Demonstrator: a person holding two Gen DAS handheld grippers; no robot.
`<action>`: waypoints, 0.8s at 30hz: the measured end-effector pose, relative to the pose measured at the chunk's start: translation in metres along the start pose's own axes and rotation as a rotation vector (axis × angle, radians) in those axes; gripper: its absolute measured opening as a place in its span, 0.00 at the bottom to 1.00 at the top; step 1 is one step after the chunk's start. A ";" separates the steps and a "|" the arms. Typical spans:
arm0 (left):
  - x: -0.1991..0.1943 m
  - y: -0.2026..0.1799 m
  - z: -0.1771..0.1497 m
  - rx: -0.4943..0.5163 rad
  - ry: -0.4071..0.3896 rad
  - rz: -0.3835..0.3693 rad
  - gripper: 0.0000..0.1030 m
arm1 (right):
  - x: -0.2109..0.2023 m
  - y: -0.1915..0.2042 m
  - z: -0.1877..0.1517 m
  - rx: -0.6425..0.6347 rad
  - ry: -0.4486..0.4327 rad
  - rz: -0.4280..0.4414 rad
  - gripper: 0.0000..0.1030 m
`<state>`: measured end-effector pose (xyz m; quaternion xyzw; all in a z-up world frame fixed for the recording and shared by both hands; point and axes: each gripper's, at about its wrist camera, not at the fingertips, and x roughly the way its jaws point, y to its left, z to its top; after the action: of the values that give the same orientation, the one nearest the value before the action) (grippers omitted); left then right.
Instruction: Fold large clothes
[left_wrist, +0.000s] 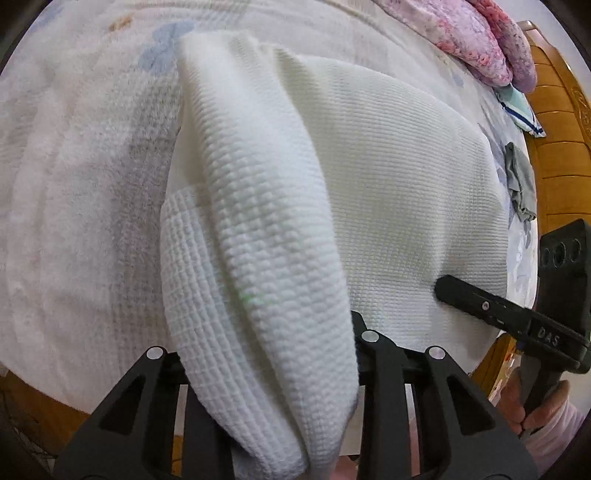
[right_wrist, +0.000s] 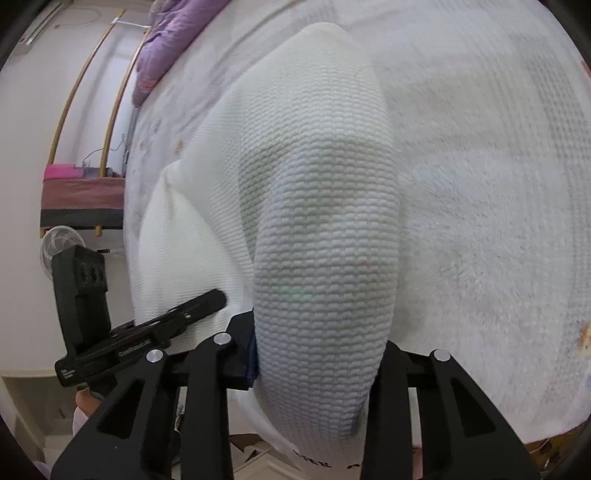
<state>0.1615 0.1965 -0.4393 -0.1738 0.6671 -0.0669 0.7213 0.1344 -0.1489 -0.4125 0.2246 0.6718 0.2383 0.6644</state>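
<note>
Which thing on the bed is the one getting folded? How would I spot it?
Start at the big bed with its fluffy pale cover. Lying on it, and pinched up by both the left gripper and the right gripper, is the white garment. Its bumpy waffle weave sets it apart from the fuzzy cover and the pink quilt.

A raised fold of the white waffle-knit garment drapes over the left gripper, hiding its fingertips; the fold runs off the bottom edge. The same cloth covers the right gripper in its own view, where small black lettering at the hem is cut off and unreadable. The pale fluffy bedspread is smeared with blur.
</note>
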 end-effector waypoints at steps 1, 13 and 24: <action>-0.007 -0.006 -0.002 0.002 -0.011 0.002 0.28 | -0.006 0.005 -0.002 -0.012 -0.002 -0.006 0.29; -0.072 -0.035 -0.021 0.029 -0.077 0.011 0.28 | -0.049 0.050 -0.011 -0.024 -0.043 -0.003 0.29; -0.147 -0.085 -0.045 0.121 -0.132 0.010 0.28 | -0.133 0.062 -0.035 -0.022 -0.144 -0.003 0.29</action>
<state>0.1135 0.1587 -0.2749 -0.1306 0.6137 -0.0917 0.7733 0.1003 -0.1832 -0.2699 0.2328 0.6199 0.2277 0.7139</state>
